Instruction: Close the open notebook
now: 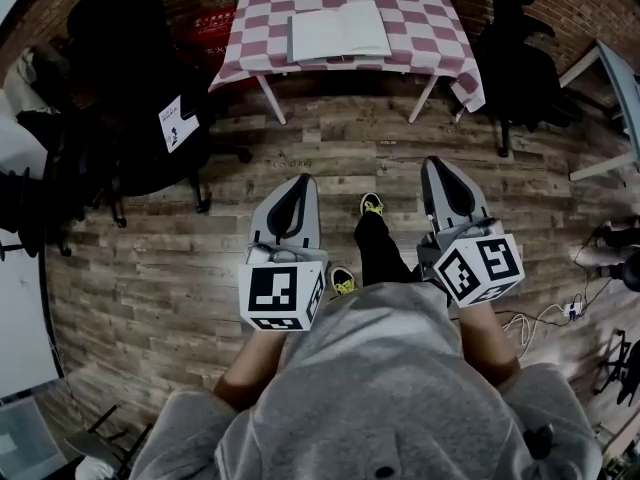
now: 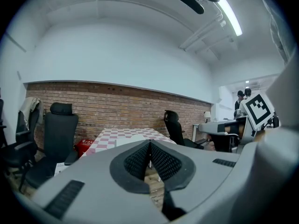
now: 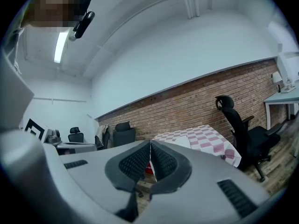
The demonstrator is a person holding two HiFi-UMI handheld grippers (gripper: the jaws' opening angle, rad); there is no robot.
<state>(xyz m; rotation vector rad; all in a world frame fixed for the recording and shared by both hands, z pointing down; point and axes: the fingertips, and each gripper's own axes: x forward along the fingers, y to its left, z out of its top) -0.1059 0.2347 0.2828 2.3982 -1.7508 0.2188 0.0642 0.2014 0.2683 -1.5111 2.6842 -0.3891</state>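
Observation:
The open notebook (image 1: 338, 32) lies flat with white pages up on a table with a red-and-white checked cloth (image 1: 440, 38), far ahead of me. Both grippers hang over the wooden floor, well short of the table. My left gripper (image 1: 296, 184) is shut with nothing in it; its tips meet in the left gripper view (image 2: 149, 143). My right gripper (image 1: 441, 164) is shut and empty too, its tips (image 3: 150, 143) together. The table (image 2: 107, 136) shows small behind the left jaws, and also behind the right jaws as a checked table (image 3: 205, 139).
Black office chairs stand left (image 1: 130, 88) and right (image 1: 520, 68) of the table. A red box (image 1: 210, 23) sits by the table's left side. White desks edge the room at left (image 1: 20, 298) and right (image 1: 615, 78). Cables (image 1: 560, 313) lie on the floor at right.

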